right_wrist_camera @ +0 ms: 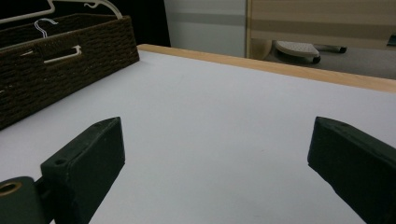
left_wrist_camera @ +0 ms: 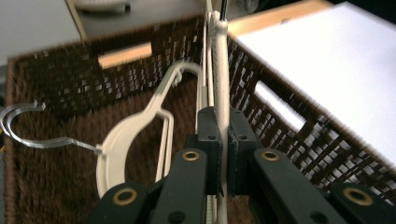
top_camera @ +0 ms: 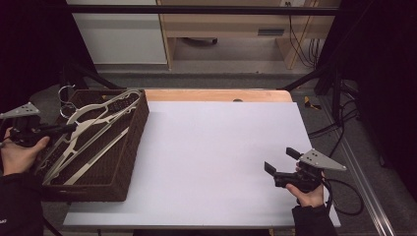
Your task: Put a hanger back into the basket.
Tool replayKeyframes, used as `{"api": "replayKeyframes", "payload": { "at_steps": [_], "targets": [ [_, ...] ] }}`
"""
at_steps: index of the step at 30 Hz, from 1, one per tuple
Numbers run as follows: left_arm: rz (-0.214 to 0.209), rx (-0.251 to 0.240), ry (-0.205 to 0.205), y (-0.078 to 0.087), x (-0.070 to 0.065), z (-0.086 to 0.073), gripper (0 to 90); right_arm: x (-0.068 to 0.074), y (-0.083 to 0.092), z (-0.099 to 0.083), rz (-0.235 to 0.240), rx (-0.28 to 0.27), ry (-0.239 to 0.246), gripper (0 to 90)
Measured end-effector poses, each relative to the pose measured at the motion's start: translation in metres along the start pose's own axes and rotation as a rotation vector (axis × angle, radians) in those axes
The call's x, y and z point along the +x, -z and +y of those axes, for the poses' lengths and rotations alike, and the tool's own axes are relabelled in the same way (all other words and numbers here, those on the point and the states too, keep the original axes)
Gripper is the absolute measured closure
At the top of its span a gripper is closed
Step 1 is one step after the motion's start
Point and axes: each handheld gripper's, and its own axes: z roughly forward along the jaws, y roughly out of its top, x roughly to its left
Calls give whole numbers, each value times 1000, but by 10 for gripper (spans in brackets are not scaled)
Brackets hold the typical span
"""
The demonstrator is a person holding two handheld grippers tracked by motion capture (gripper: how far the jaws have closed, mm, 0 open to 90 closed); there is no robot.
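Note:
A dark brown wicker basket [top_camera: 129,147] stands at the table's left edge with several cream plastic hangers in it. My left gripper [top_camera: 70,128] reaches over the basket's left rim and is shut on the bar of one cream hanger [top_camera: 101,105], which stands tilted up above the others. In the left gripper view the jaws [left_wrist_camera: 223,128] pinch that hanger [left_wrist_camera: 222,70] edge-on, and another hanger [left_wrist_camera: 123,140] with a metal hook [left_wrist_camera: 21,122] lies flat on the basket floor. My right gripper [top_camera: 280,160] hovers open over the white table top, nothing between its jaws [right_wrist_camera: 215,154].
The white sheet [top_camera: 211,147] covers most of the table, with a wooden strip [top_camera: 216,95] along its far edge. The basket [right_wrist_camera: 46,70] sits far left of my right gripper. Cables [top_camera: 344,196] trail off the table's right side.

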Motion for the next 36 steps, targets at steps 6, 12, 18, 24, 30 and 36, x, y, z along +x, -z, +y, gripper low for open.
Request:
{"api": "replayKeyframes", "payload": {
  "at_steps": [6,12,18,24,30,36],
  "targets": [
    [0,62,31,-20,-3,-16,862,-1,2,0,0,-2,0,43],
    [3,105,75,-34,-6,-28,855,-1,1,0,-3,-2,2,43],
    [40,132,195,-38,5,-38,835,0,1,1,-6,-3,0,43],
    [135,177,188,-37,3,-34,672,-1,1,0,-5,-1,3,43],
    [195,18,186,-16,-7,-30,498,-1,2,1,-9,-4,1,42],
    [160,-126,127,6,-41,-19,375,-2,4,2,-12,-20,-7,42]
  ]
}}
